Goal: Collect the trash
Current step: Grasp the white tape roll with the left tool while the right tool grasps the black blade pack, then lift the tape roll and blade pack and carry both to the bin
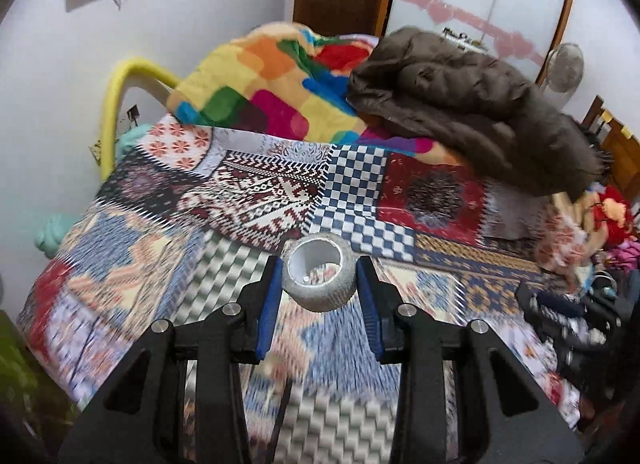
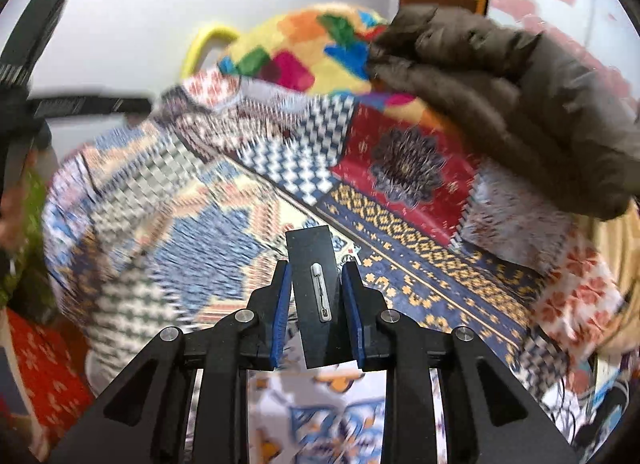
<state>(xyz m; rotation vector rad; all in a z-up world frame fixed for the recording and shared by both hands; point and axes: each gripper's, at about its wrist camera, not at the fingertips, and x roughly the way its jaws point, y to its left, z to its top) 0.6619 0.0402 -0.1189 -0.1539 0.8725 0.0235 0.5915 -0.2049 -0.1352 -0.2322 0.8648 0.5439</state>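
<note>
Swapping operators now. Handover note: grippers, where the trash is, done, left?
Left gripper: jaws shut on a grey tape roll, held above the patchwork bedspread.
Right gripper: jaws shut on a flat dark card with a small metal pin on its face, also clear of the bed.
Done: both pieces picked up.
Left: drop both in a bin; none is in view. The brown jacket and coloured blanket aren't trash.

Both wrist views steeply down along tongs, close above one shared patchwork bedspread [image 1: 168,224].

Patchwork bedspread [image 2: 168,224] motion-blurred, dark card's [image 2: 316,296] lower end — cut off behind fingers [image 2: 280,312]
</note>
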